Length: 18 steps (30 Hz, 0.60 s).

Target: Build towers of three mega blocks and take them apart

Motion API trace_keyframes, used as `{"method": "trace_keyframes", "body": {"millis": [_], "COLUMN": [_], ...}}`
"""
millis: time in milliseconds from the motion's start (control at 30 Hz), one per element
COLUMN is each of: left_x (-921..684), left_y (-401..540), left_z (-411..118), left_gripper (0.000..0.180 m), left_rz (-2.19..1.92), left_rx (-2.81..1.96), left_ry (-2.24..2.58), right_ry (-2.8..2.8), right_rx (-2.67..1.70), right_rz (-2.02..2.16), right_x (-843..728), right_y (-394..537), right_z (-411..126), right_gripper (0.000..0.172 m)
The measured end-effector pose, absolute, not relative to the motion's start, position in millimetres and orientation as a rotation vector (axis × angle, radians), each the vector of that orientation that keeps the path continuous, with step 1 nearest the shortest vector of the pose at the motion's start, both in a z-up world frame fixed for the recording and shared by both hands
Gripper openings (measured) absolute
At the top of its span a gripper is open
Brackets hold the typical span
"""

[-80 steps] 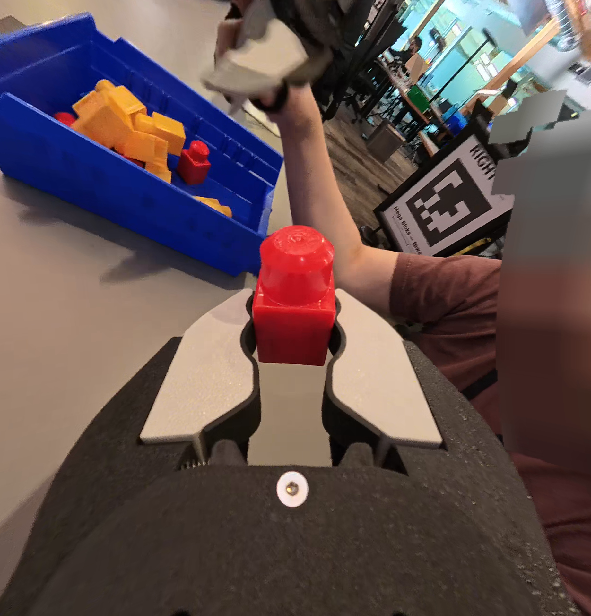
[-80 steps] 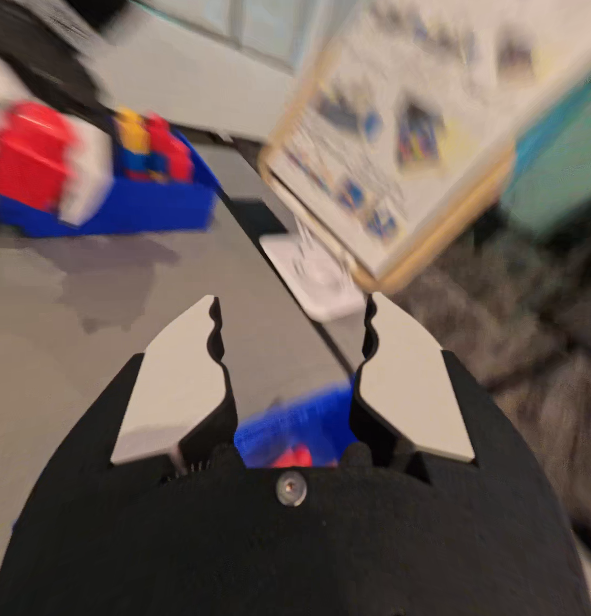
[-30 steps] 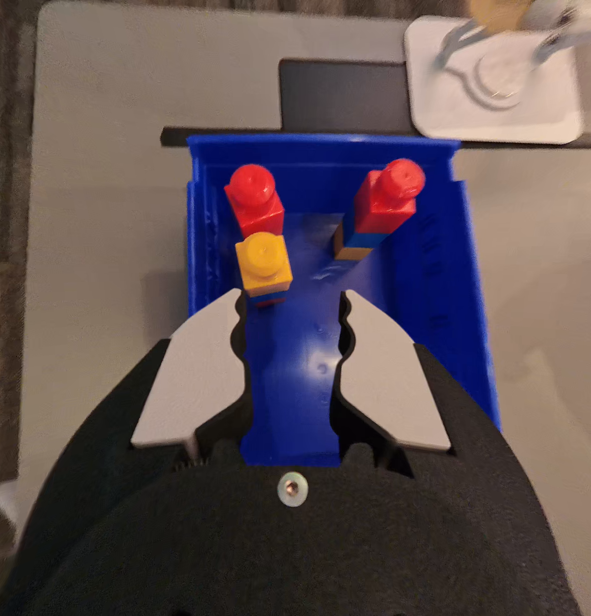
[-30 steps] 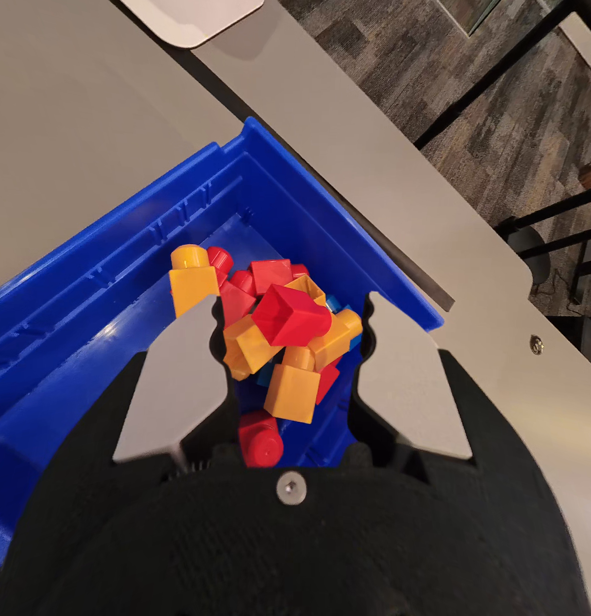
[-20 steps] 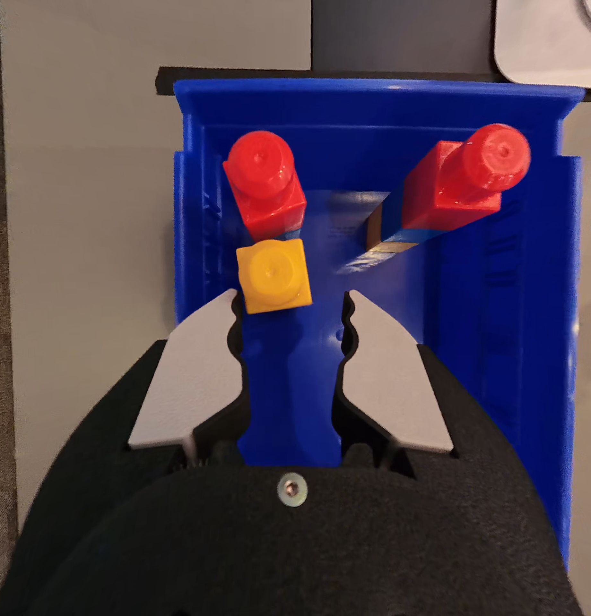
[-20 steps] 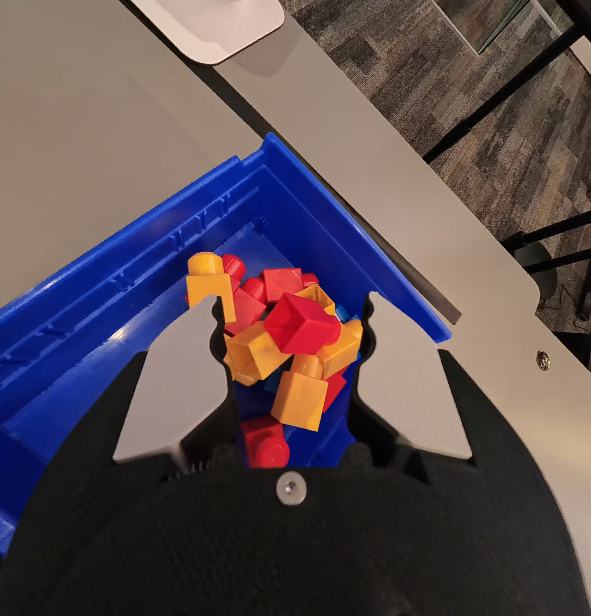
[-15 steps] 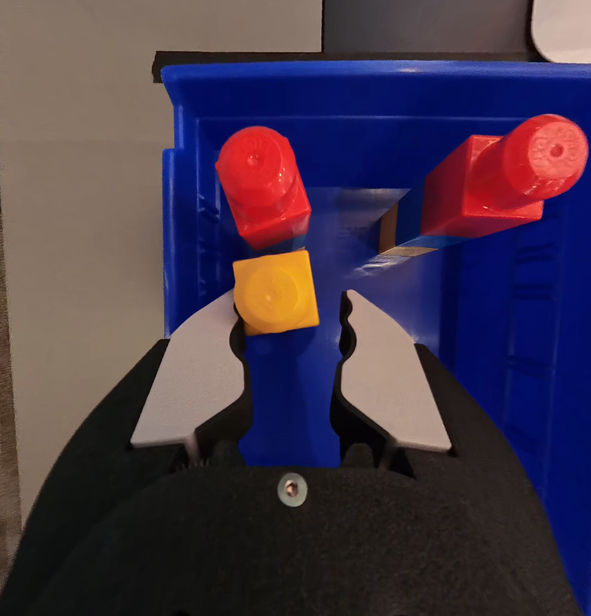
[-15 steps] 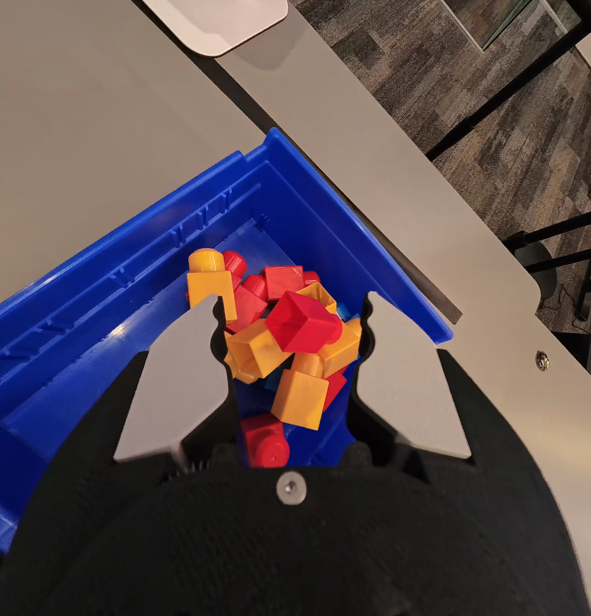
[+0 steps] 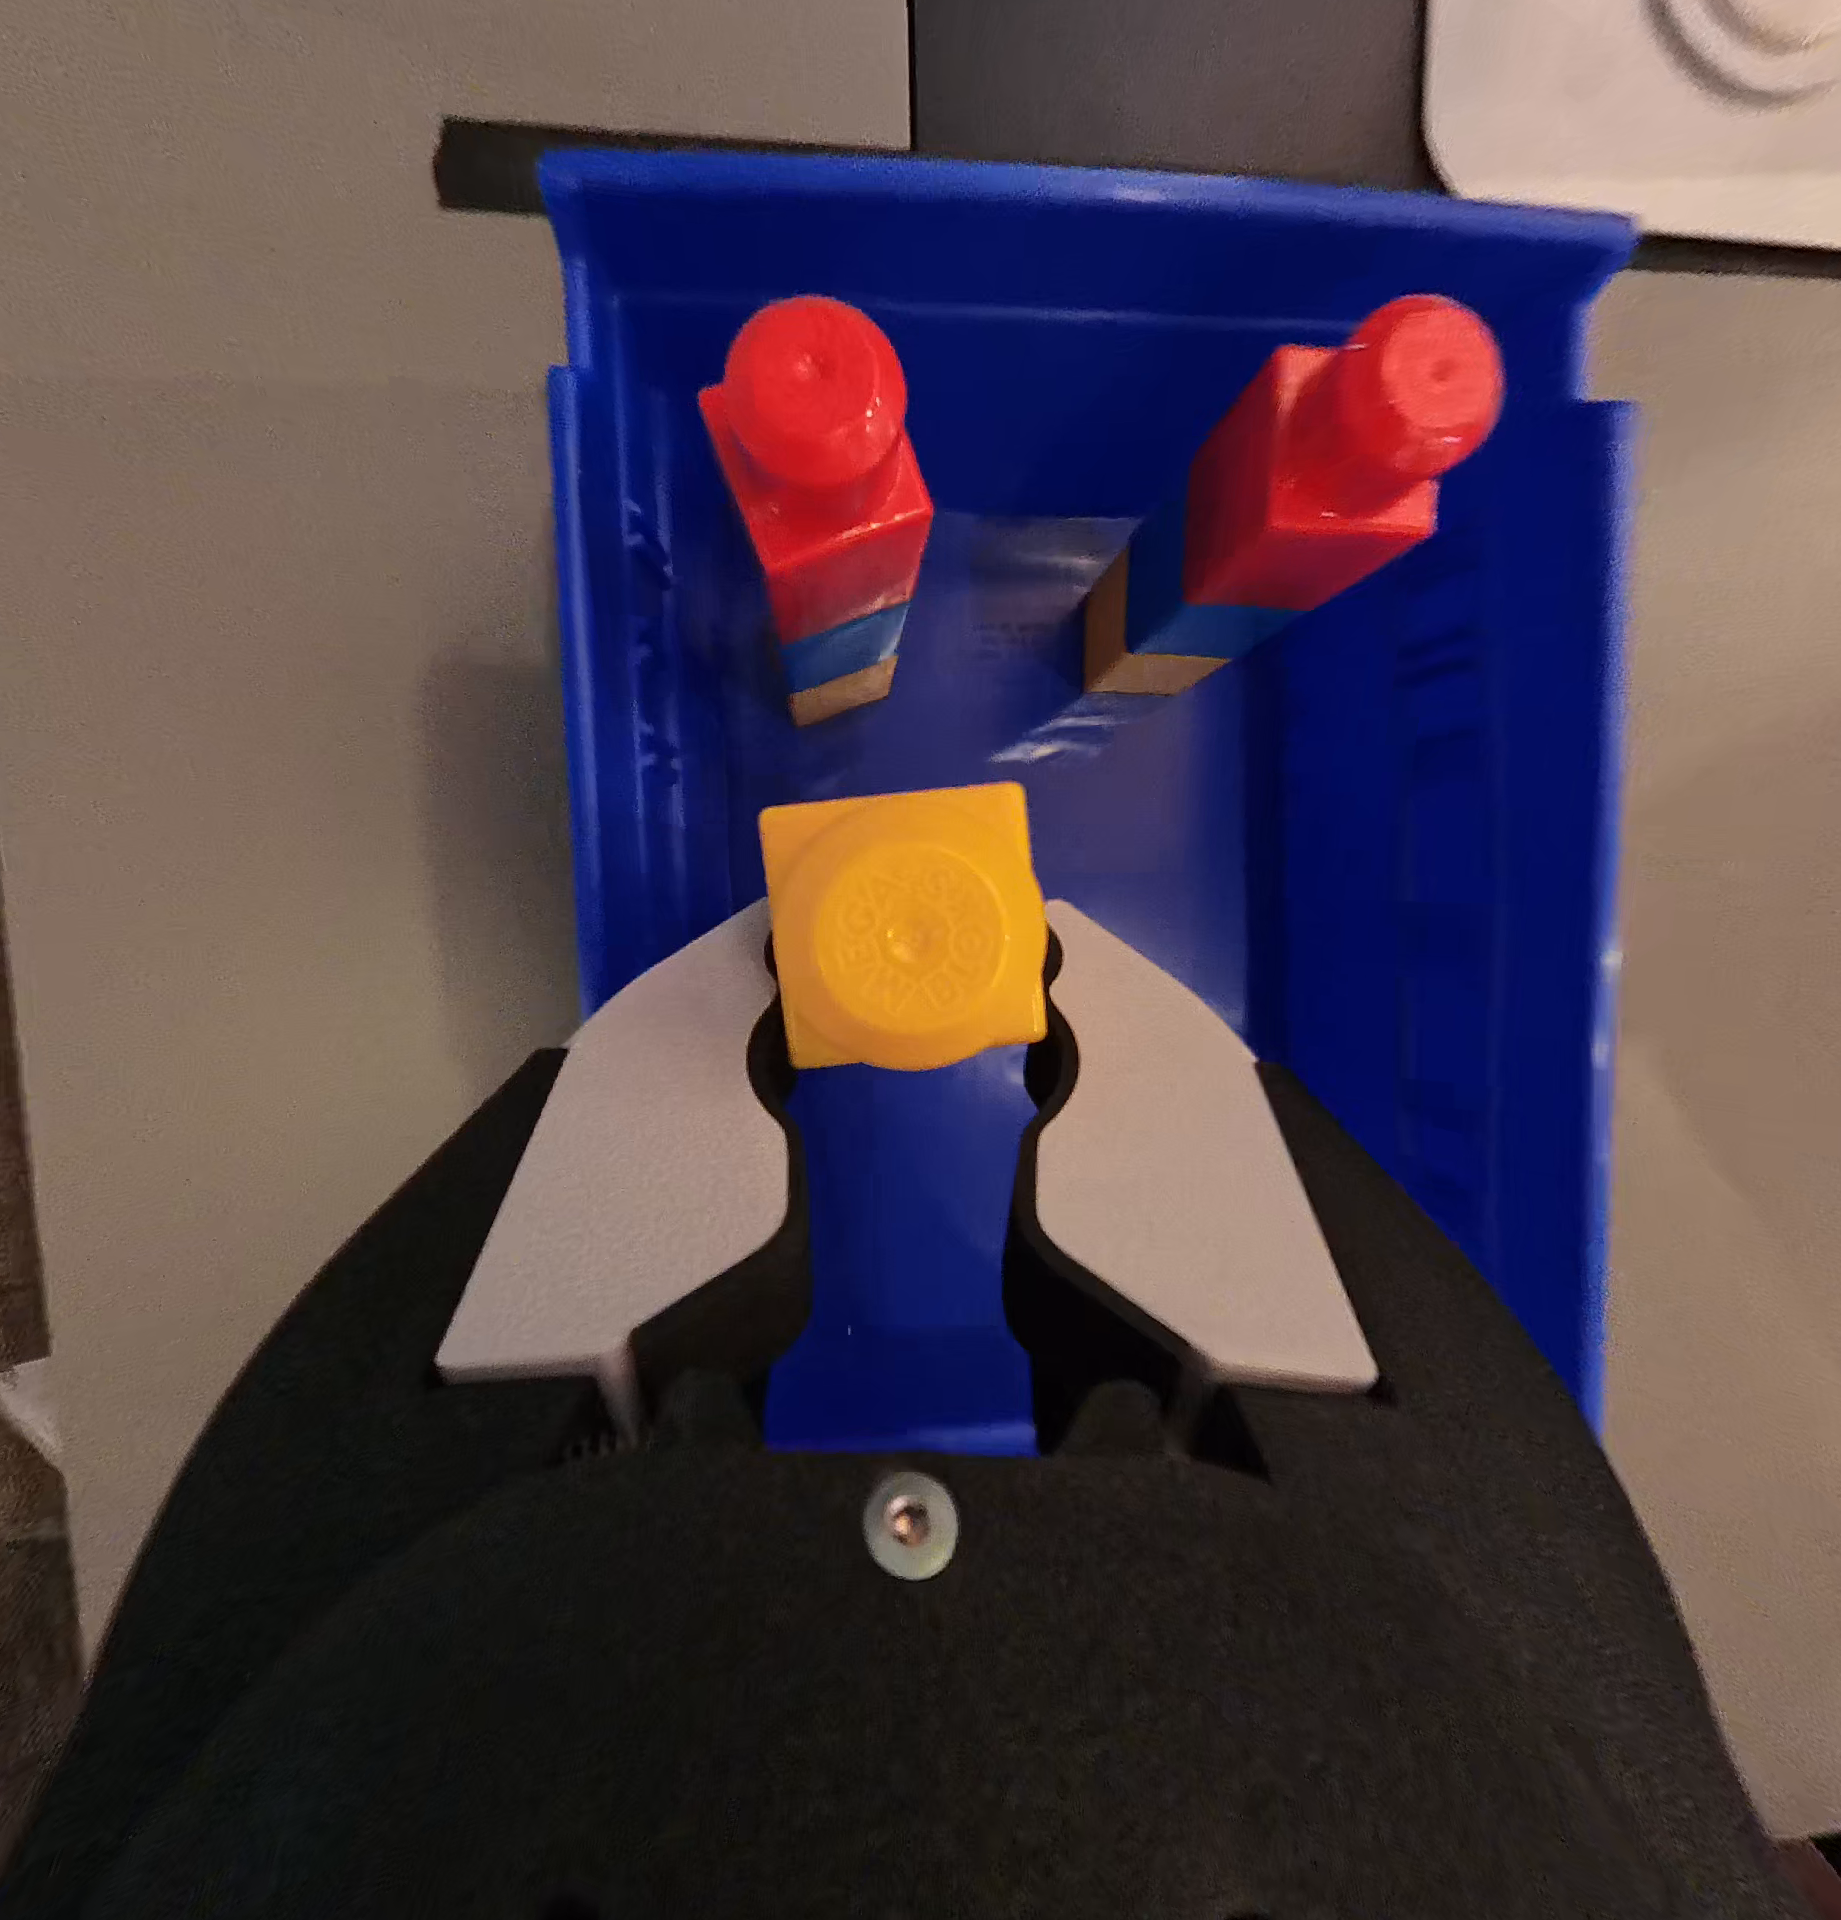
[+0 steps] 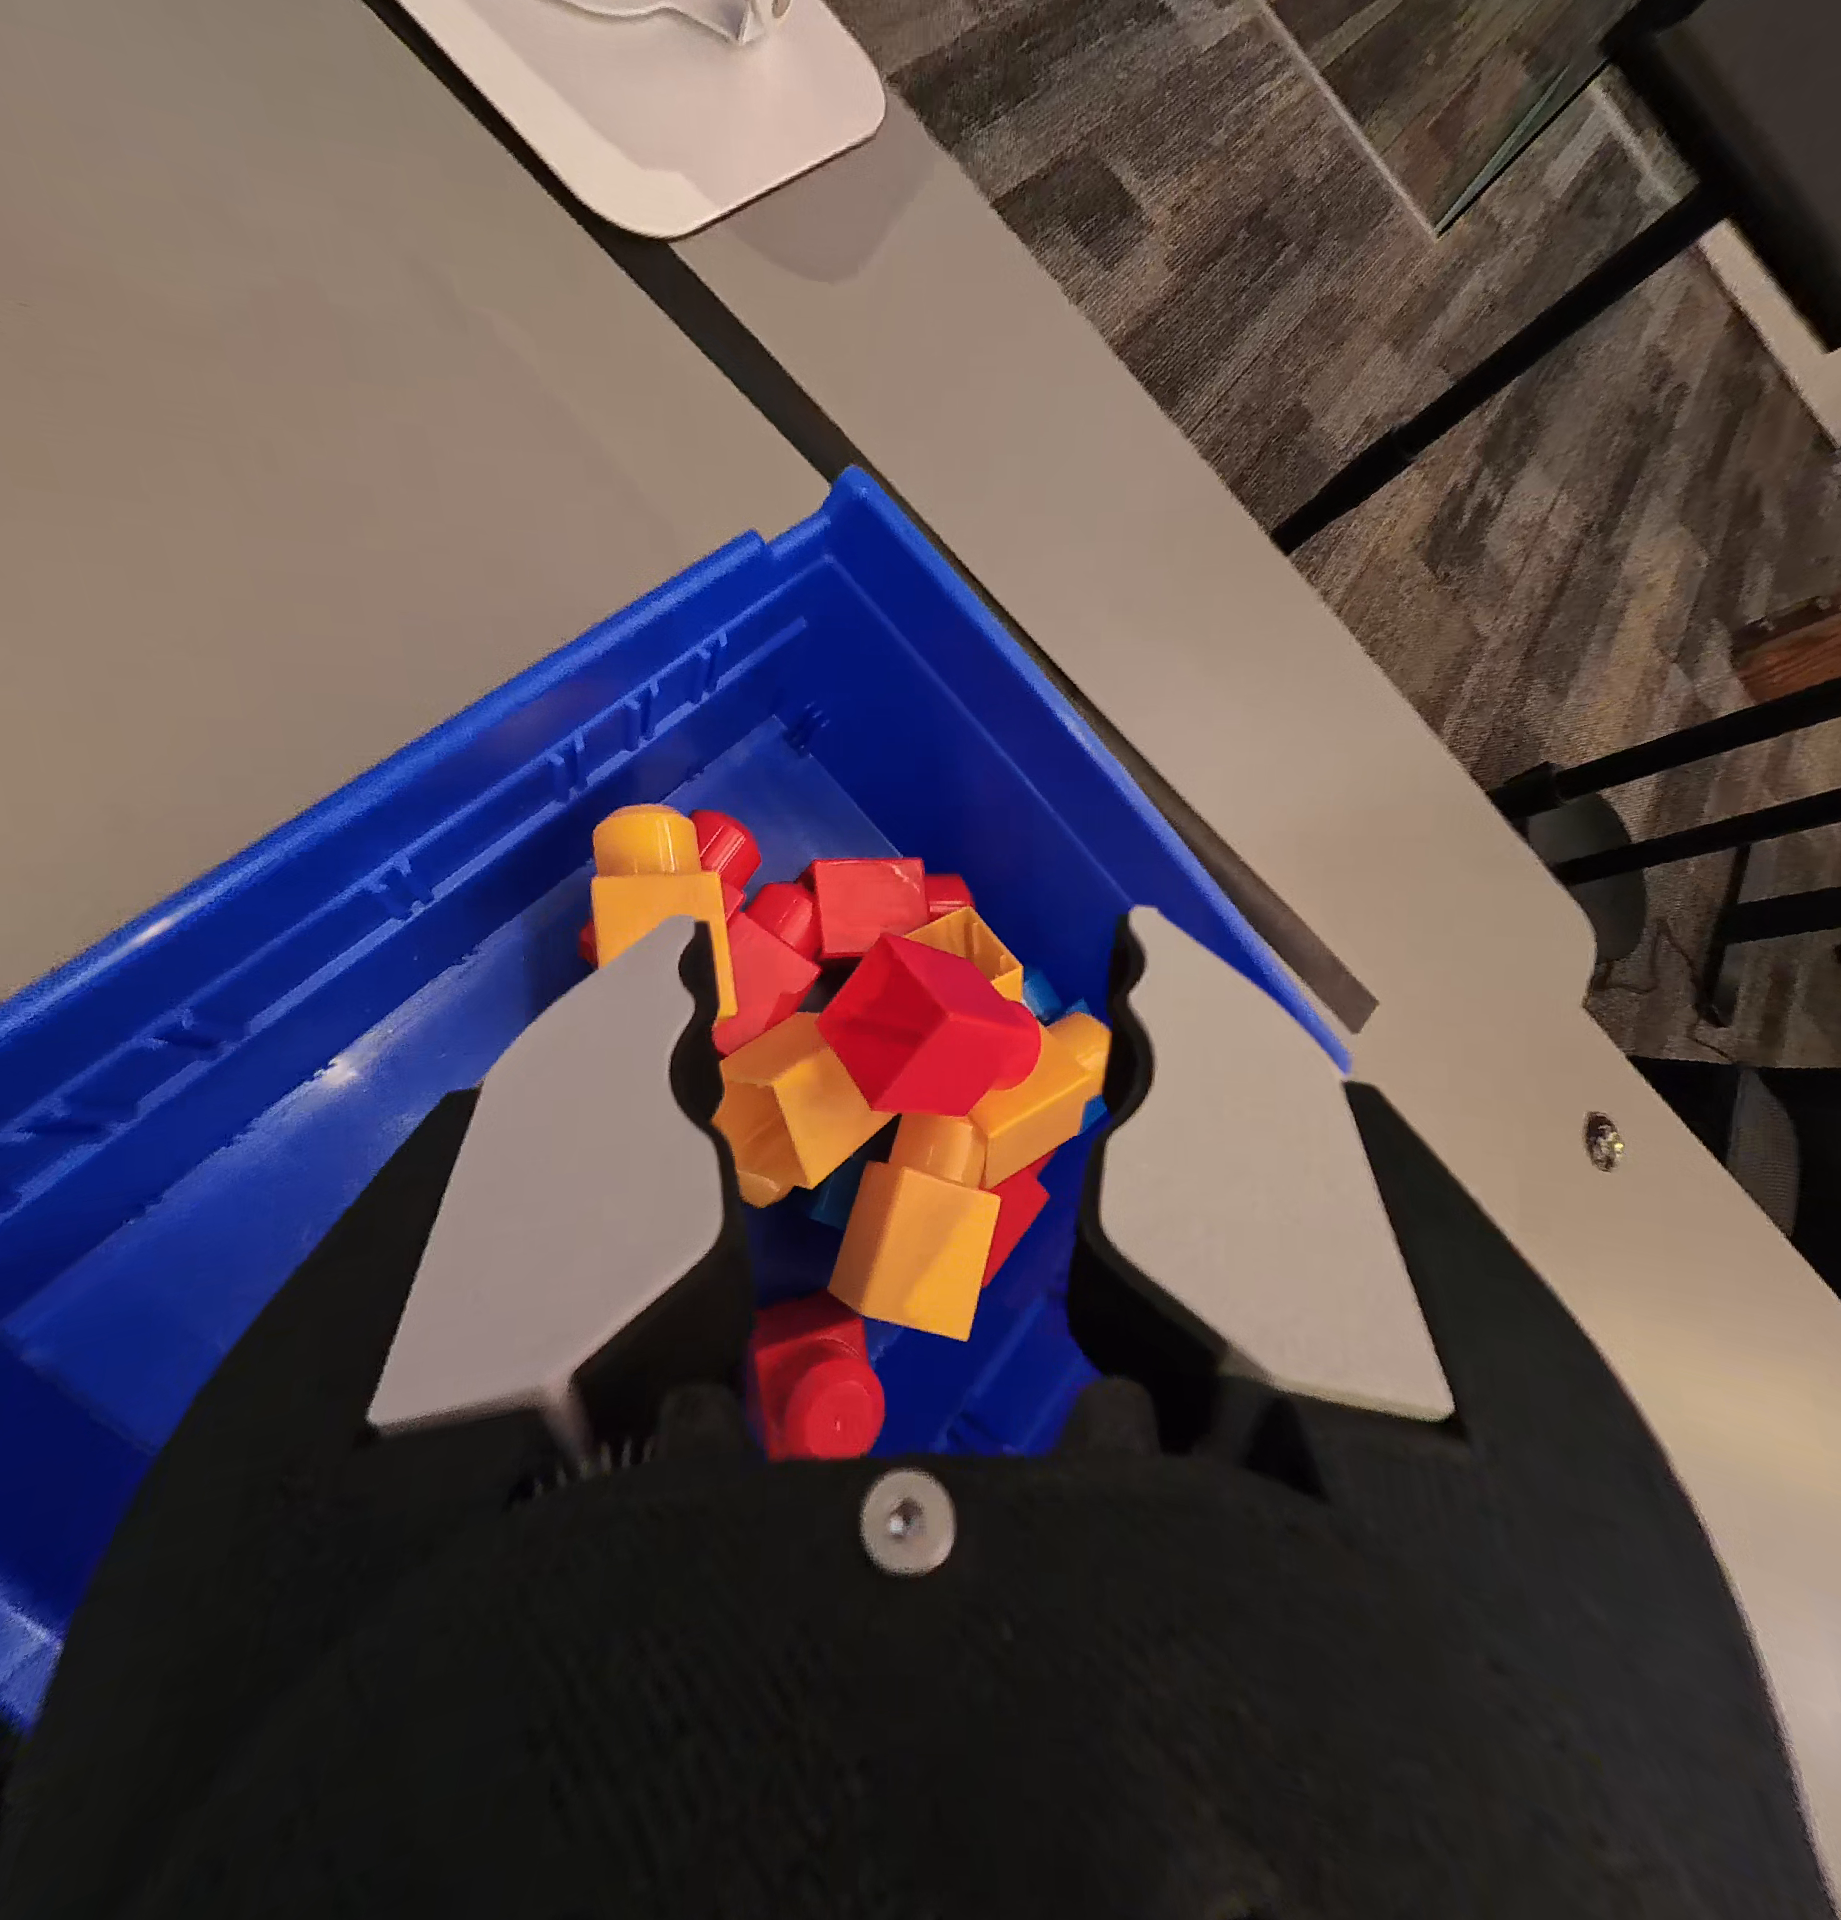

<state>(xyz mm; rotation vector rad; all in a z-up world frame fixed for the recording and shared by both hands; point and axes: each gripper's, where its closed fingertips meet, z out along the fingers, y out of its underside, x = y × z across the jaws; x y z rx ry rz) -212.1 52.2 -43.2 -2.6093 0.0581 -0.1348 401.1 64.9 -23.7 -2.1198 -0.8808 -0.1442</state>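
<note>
Both views are dim and warm, lit from overhead. In the left wrist view the whole picture is slightly soft with motion blur; the blue bin [image 9: 1498,935] shows pale streaks of glare on its floor, and a soft shadow lies on the table [image 9: 272,623] to its left. The right wrist view is sharper at the middle, where the pile of blocks [image 10: 895,1060] is crisp. Straight edges bow toward the corners from the wide lens.

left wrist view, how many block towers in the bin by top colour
red-topped towers: 2, one on the left and one leaning on the right
yellow-topped tower: 1, between the left claw fingertips
total: 3 towers in the blue bin
</note>
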Motion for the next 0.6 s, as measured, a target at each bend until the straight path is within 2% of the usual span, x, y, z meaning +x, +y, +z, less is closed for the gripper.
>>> {"method": "trace_keyframes", "body": {"millis": [33,133,267,400,533,600], "left_x": [-211.7,-194.0,-112.0,-18.5,36.3,53.7], "left_y": [45.1,28.2,1.2,-47.2,-75.7,-84.2], "left_z": [-31.9,12.6,79.0,112.5,108.2,102.0], "left_gripper": [0.042,0.042,0.042,0.041,0.041,0.041], "left_rz": [-0.139,-0.226,-0.584,-0.982,-1.103,-1.123], "left_rx": [-2.586,-2.434,-2.107,-1.838,-1.764,-1.760], "left_ry": [0.069,0.154,0.500,0.924,1.175,1.254], "right_ry": [-0.877,-0.881,-0.955,-1.088,-1.205,-1.255], "right_rx": [-2.103,-2.016,-1.701,-1.286,-1.285,-1.290], "right_rz": [-0.156,-0.164,-0.026,0.680,0.998,1.171], "right_x": [399.1,382.3,305.7,168.5,99.1,83.6], "right_y": [64.6,61.6,50.1,-21.7,-59.0,-76.4], "right_z": [-17.8,7.1,61.9,109.6,89.4,80.6], "right_gripper": [0.074,0.073,0.070,0.069,0.083,0.083]}}
